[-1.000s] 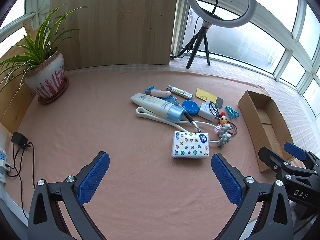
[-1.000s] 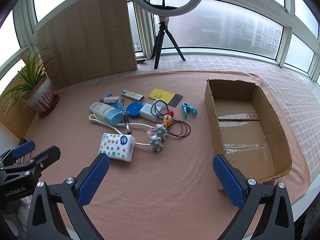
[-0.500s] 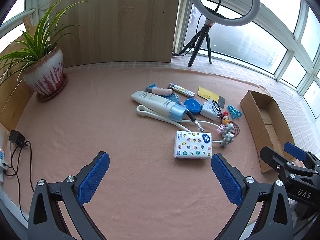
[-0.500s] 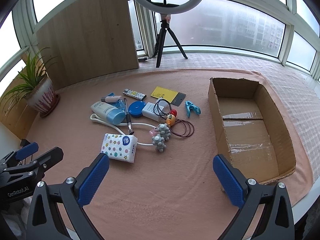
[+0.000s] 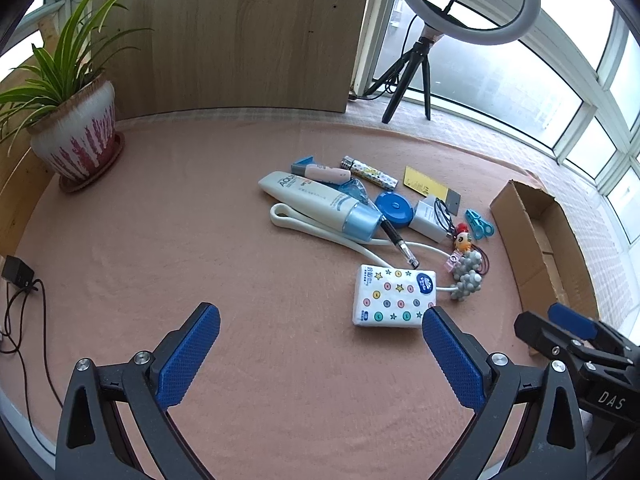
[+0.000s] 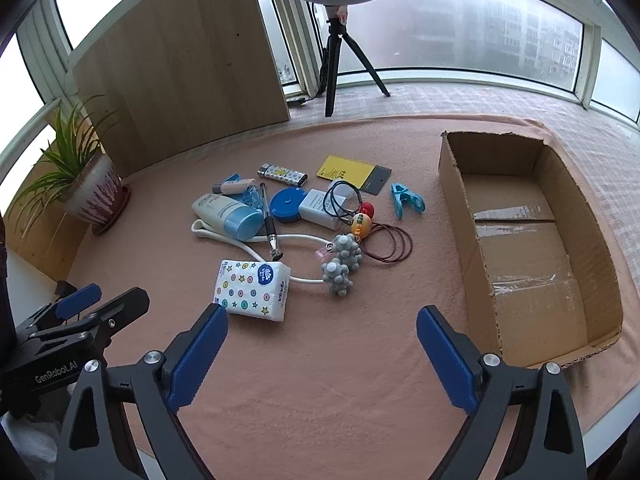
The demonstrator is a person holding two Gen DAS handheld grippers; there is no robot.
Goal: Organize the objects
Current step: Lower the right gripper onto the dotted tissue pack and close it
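Note:
A heap of small items lies mid-table on the pink cloth: a dotted tissue pack [image 5: 394, 296] [image 6: 252, 290], a white lotion tube [image 5: 316, 204] [image 6: 228, 216], a blue tape measure [image 6: 286, 206], a pen [image 6: 270, 224], a grey bobble toy [image 6: 342, 264] and a blue clip [image 6: 406, 200]. To the right stands an empty cardboard box [image 6: 520, 264] [image 5: 532, 232]. My left gripper [image 5: 320, 314] is open, just short of the tissue pack. The jaws of my right gripper [image 6: 322, 314] are closing with nothing between them, near the grey toy.
A potted plant [image 5: 74, 136] stands at the back left before a wooden board [image 5: 224, 36]. A ring light on a tripod [image 5: 416, 68] is behind the cloth. A black plug with its cable [image 5: 18, 276] lies at the left edge. The table edge runs just below both grippers.
My left gripper has moved forward and down toward the heap, so the tissue pack sits nearer its right finger. The right gripper's fingers have drawn slightly closer together.

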